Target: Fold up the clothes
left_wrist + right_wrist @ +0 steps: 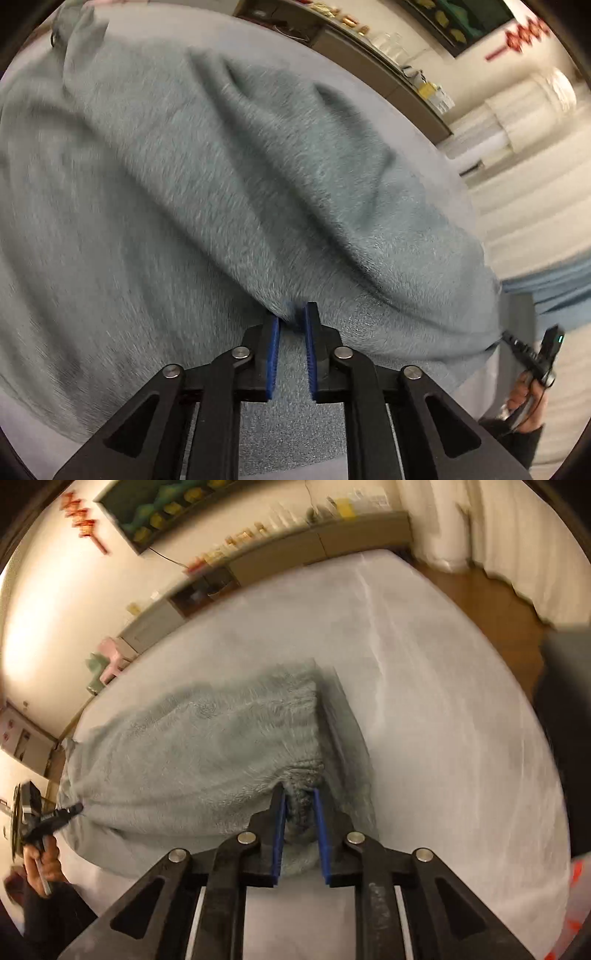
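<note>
Grey-green fleece garment (207, 746) lies bunched on pale grey bed sheet (443, 701), stretched betw. both tools. Left gripper (291, 317) pinches a fold; right gripper (299, 797) pinches the ribbed hem. Only right view shows bare sheet to far edge, wood floor (491, 602), curtains. Both show wall shelf (388, 70) w/ clutter.

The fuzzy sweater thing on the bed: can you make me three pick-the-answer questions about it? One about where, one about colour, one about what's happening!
1. Where does the sweater lie?
A. on the grey bed cover
B. on the wooden floor
C. on a shelf

2. What colour are the gripper pads?
A. red
B. blue
C. yellow

3. What is the right gripper doing?
A. hanging free
B. pinching sweater fabric
C. holding a box

Answers: 1 A, grey cover surrounds it; 2 B, blue strips line both fingers; 3 B, bunched knit sits between its pads.
</note>
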A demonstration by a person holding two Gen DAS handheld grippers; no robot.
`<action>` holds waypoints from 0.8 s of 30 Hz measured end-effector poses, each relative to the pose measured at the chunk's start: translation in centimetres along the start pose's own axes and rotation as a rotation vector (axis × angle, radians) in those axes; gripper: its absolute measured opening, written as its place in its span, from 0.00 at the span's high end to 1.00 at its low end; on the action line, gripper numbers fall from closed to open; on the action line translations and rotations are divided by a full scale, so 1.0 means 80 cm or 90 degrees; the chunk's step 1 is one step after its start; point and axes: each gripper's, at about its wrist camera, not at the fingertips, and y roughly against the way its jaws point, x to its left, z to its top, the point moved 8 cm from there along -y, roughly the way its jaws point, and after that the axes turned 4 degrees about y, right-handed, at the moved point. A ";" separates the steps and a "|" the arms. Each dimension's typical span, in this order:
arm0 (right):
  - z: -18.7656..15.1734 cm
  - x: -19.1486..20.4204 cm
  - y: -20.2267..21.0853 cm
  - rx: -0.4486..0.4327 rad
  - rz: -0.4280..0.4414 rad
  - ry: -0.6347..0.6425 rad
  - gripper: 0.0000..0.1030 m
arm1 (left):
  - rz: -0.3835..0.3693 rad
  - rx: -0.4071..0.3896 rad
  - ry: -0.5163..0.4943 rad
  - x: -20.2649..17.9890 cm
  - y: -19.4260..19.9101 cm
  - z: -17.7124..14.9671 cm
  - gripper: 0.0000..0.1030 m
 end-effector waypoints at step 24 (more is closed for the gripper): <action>0.083 0.077 0.070 -0.139 -0.063 0.131 0.87 | -0.045 -0.094 -0.017 -0.033 0.063 0.035 0.97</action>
